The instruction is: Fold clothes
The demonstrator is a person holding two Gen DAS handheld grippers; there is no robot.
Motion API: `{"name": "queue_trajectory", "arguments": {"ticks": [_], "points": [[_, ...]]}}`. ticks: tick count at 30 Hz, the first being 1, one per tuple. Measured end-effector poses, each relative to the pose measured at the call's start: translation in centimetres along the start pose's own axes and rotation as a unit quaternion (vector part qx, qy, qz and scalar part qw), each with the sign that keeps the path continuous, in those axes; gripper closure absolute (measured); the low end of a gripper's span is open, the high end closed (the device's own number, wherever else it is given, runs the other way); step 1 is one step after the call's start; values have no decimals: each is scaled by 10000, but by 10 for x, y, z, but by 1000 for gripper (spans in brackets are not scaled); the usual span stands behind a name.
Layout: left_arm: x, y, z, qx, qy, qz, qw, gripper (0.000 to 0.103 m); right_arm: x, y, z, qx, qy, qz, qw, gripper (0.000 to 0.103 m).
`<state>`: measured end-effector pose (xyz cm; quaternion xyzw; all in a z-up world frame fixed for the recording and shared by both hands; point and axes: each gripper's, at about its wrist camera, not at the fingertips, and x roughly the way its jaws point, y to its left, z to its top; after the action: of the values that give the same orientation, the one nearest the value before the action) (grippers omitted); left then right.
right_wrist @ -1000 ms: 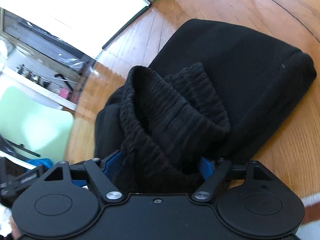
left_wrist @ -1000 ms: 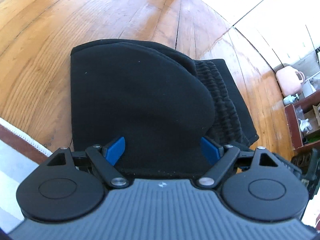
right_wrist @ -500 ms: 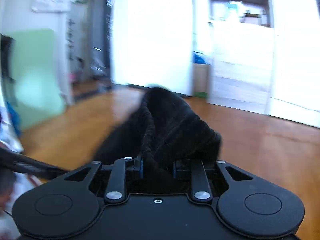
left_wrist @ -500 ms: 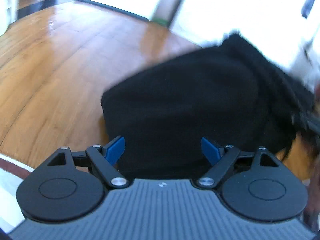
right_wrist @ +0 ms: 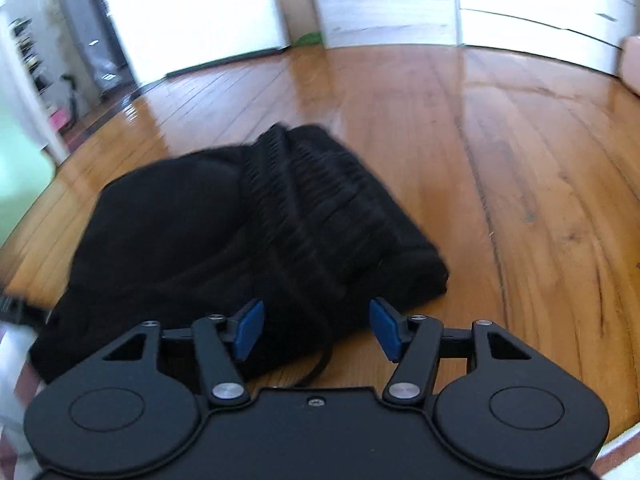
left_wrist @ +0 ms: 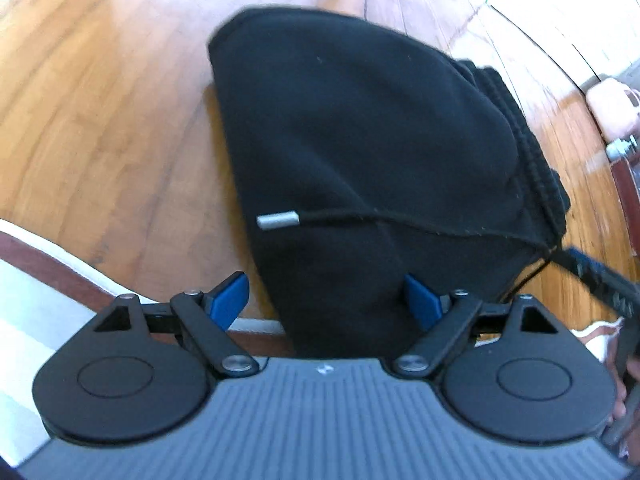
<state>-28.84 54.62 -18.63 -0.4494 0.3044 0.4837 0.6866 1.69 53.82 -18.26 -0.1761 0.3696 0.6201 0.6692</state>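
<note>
Two grippers (left_wrist: 326, 300) (right_wrist: 316, 330) apart; one garment (right_wrist: 224, 232).

Garment (left_wrist: 360, 140) black all over, ribbed band (right_wrist: 320, 208) black too. Drawstring (left_wrist: 360, 218) black with silver metal tip (left_wrist: 277, 222). Floor (right_wrist: 520, 160) glossy honey-brown wood planks. Both grippers' pads (left_wrist: 228, 300) blue on black linkages. Rug edge (left_wrist: 60, 268) dark red and white.

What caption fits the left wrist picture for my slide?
Open left gripper over folded black clothes on a wood floor, drawstring lying across.
</note>
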Motion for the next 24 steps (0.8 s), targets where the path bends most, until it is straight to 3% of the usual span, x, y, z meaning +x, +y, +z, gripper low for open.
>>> {"name": "queue_trajectory", "arguments": {"ticks": [3,6,9,10,11,12,13,15,17,19,23,24], "points": [[-14,-8,7,192,-579,163,9980,18,5,2,-3,128,78,256,9996,39],[-27,-9,7,232,-1106,17,9936,18,20,2,-11,158,175,249,9994,39],[-19,-13,11,346,-1173,-115,9924,17,34,-2,-22,75,294,146,9994,39],[-12,-19,15,412,-1104,-76,9930,17,38,-3,-26,48,334,111,9994,49],[-6,-20,14,469,-1039,70,9935,17,42,-3,-29,28,406,246,9989,83],[0,-21,14,525,-975,229,9936,17,40,-1,-29,31,384,347,9987,92],[2,-20,12,556,-946,354,9933,17,37,2,-29,35,353,442,9984,95],[6,-18,11,558,-913,490,9930,17,25,10,-26,-66,241,552,9982,96],[-1,-11,9,423,-938,340,9941,17,12,17,-20,-24,218,960,9951,96],[-5,-7,7,210,-984,54,9949,17,5,21,-8,135,198,1480,9887,96],[-5,20,12,-742,-1008,-517,9908,17,10,53,31,13,33,1670,9860,96],[-6,23,11,-784,-950,-562,9908,17,14,63,41,23,-8,1767,9843,95]]}}
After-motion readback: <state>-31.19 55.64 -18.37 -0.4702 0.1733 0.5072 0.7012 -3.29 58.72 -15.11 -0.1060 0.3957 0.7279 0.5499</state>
